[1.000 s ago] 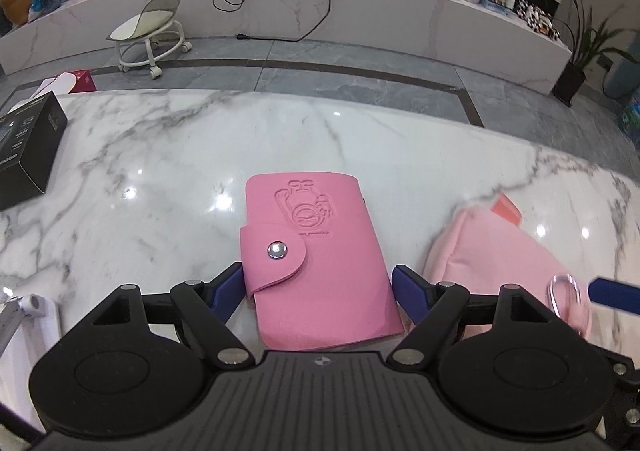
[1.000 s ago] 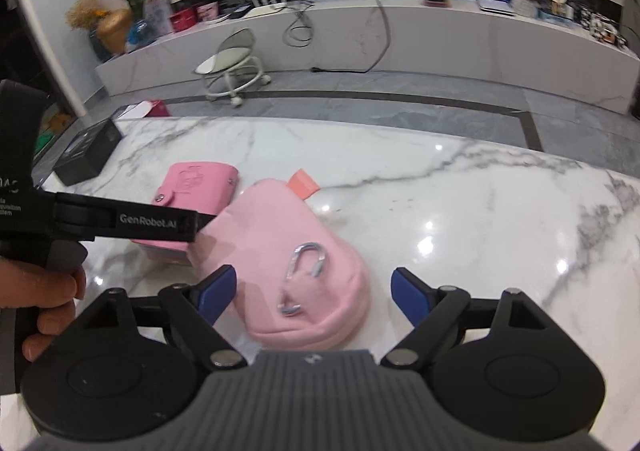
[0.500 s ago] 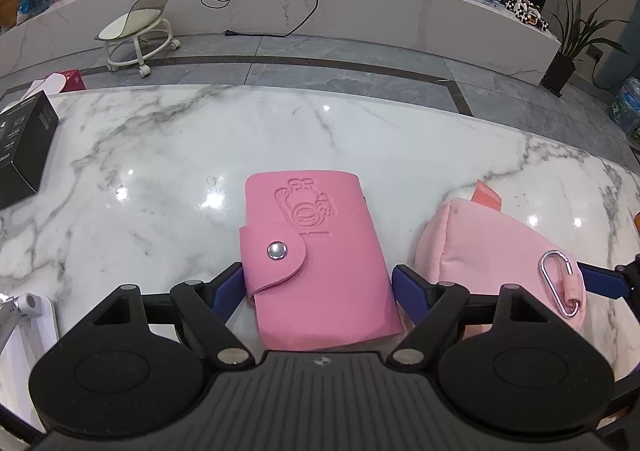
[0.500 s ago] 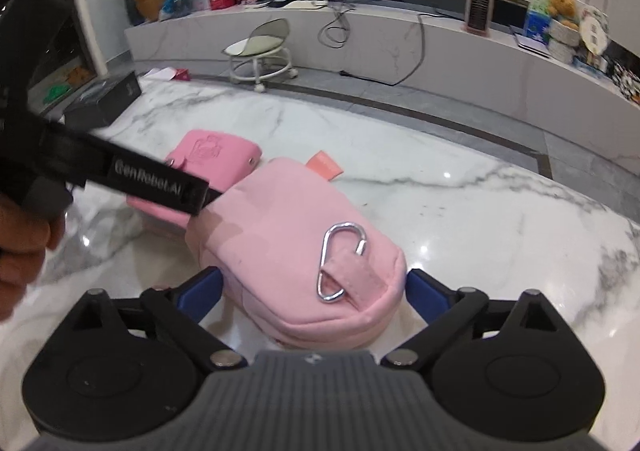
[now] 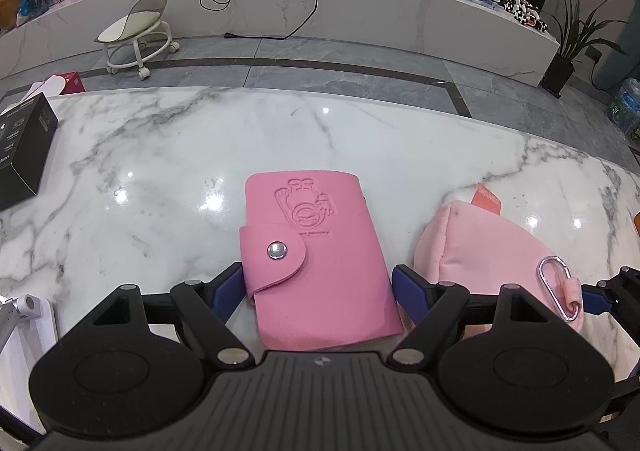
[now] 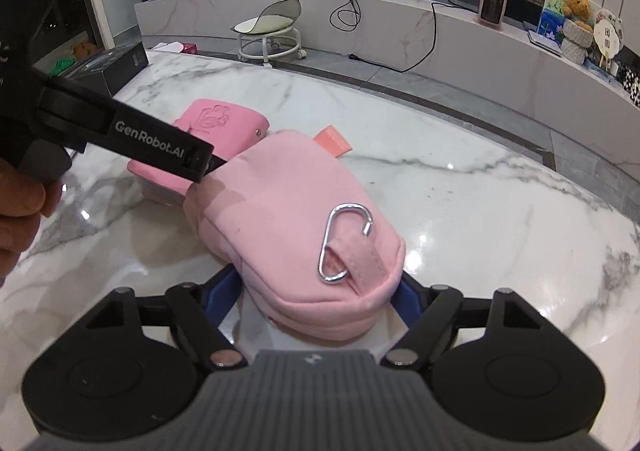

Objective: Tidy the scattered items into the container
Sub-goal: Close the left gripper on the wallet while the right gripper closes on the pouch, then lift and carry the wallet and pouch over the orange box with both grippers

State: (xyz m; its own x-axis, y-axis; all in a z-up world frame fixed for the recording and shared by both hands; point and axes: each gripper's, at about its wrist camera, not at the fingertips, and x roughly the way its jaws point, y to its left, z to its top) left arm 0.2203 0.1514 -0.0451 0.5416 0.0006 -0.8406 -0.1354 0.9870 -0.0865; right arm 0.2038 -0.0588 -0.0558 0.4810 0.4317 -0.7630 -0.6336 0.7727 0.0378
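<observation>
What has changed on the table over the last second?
The right gripper came down around the pink pouch; its jaws are closing, pads at the pouch's sides. The left gripper stayed open astride the pink card holder, which hasn't moved.

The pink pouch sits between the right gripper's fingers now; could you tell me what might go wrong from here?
The right gripper is closing around the pink pouch only at its near end, so the soft body may sag or slip. The left gripper's finger overlaps the pouch's far end, and the card holder lies close beside it; lifting could bump either.
</observation>
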